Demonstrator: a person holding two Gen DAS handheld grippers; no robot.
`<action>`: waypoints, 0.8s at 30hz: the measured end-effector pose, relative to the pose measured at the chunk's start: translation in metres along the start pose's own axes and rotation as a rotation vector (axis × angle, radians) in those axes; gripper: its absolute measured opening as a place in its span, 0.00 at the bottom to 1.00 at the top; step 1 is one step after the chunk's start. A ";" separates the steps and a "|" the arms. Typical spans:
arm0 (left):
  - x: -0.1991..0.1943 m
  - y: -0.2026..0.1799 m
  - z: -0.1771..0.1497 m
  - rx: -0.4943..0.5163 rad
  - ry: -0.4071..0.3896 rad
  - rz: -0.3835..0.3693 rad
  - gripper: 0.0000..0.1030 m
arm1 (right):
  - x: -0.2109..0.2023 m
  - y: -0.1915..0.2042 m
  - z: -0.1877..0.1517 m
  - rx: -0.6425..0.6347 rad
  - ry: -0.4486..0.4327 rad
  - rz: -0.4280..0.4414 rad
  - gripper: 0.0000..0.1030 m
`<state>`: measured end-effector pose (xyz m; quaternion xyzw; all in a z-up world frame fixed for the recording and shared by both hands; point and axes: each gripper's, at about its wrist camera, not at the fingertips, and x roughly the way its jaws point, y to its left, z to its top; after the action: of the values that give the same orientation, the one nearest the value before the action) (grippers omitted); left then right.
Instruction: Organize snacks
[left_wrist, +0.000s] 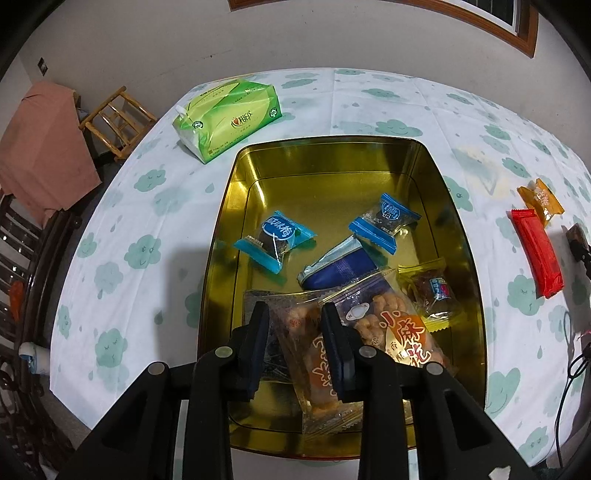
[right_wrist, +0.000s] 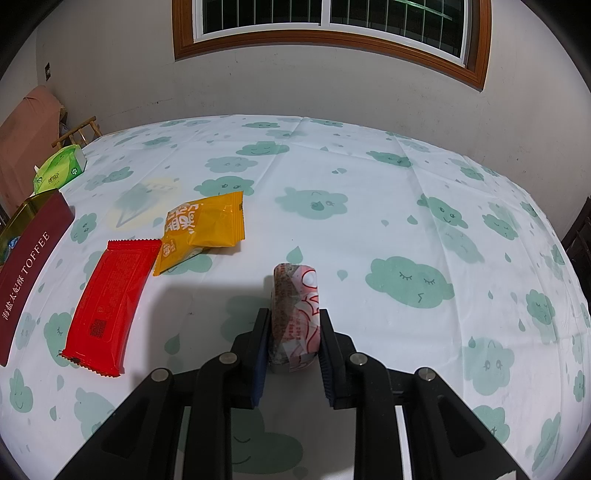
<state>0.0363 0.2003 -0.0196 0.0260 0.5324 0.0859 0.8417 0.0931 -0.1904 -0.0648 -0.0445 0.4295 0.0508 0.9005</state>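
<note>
1. Left gripper (left_wrist: 295, 314) hangs over the near end of the gold tin (left_wrist: 225, 206). Its jaws stand a little apart above the twist packets (left_wrist: 388, 325), which lie loose in the tin; no pad seems to press on them, so I read this as a drop-off just made.
2. To do this step well, I would lift the left claw straight up, so neither finger snags the crinkly wrappers and drags one out.
3. Right gripper (right_wrist: 293, 314) is clamped on a pink roll (right_wrist: 295, 306), held upright between the pads, just over the tablecloth (right_wrist: 406, 221).
4. It should carry the roll leftward to the tin with a steady squeeze; the soft wrapper could slip if the grip loosens.
5. Further into the tin lie a navy pack (left_wrist: 336, 267), a yellow-edged sweet (left_wrist: 432, 288) and two blue plum sweets (left_wrist: 275, 236).
6. Still outside, on the cloth: a red bar (right_wrist: 110, 302) and, beyond it, an orange packet (right_wrist: 207, 229).
7. Farthest back sits a green tissue pack (left_wrist: 227, 114).
</note>
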 end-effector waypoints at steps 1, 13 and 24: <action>0.000 0.000 0.000 -0.001 -0.001 0.001 0.31 | 0.000 0.000 0.000 0.000 0.000 0.000 0.24; -0.009 0.001 0.000 -0.011 -0.025 -0.006 0.46 | 0.000 0.001 0.000 -0.002 0.000 -0.003 0.24; -0.023 -0.002 -0.005 -0.015 -0.059 -0.014 0.66 | -0.001 -0.003 -0.001 0.005 -0.002 -0.004 0.23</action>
<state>0.0221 0.1938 -0.0013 0.0187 0.5068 0.0833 0.8578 0.0921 -0.1939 -0.0643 -0.0430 0.4288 0.0482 0.9011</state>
